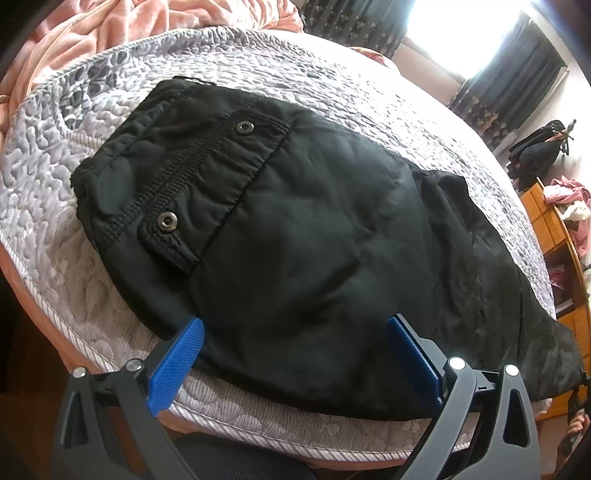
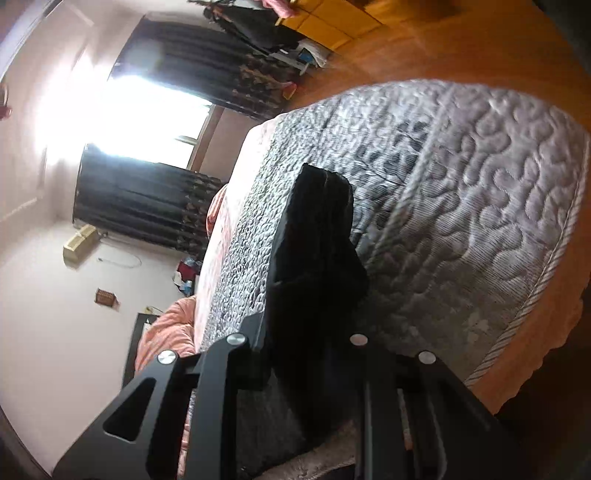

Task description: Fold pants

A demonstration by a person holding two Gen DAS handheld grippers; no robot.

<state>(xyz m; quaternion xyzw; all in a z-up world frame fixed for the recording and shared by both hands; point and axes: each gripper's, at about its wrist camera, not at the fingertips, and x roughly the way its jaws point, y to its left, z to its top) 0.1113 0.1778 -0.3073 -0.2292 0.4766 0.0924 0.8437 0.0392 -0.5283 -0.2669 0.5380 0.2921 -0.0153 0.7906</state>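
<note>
Black pants (image 1: 295, 240) lie on the grey quilted bedspread (image 1: 258, 62), waistband with two metal snaps at the left and legs running off to the right. My left gripper (image 1: 295, 332) is open, its blue fingers (image 1: 177, 365) spread just above the near edge of the pants, holding nothing. In the right wrist view my right gripper (image 2: 310, 332) is shut on a fold of the pants' black fabric (image 2: 317, 236), which covers its fingertips and stands up from the bedspread (image 2: 461, 206).
A pink blanket (image 1: 110, 22) is bunched at the far side of the bed. Orange wooden shelves (image 1: 554, 236) with clothes stand at the right. Dark curtains (image 2: 147, 206) and a bright window are behind. The bed's near edge (image 1: 258, 432) is close to my left gripper.
</note>
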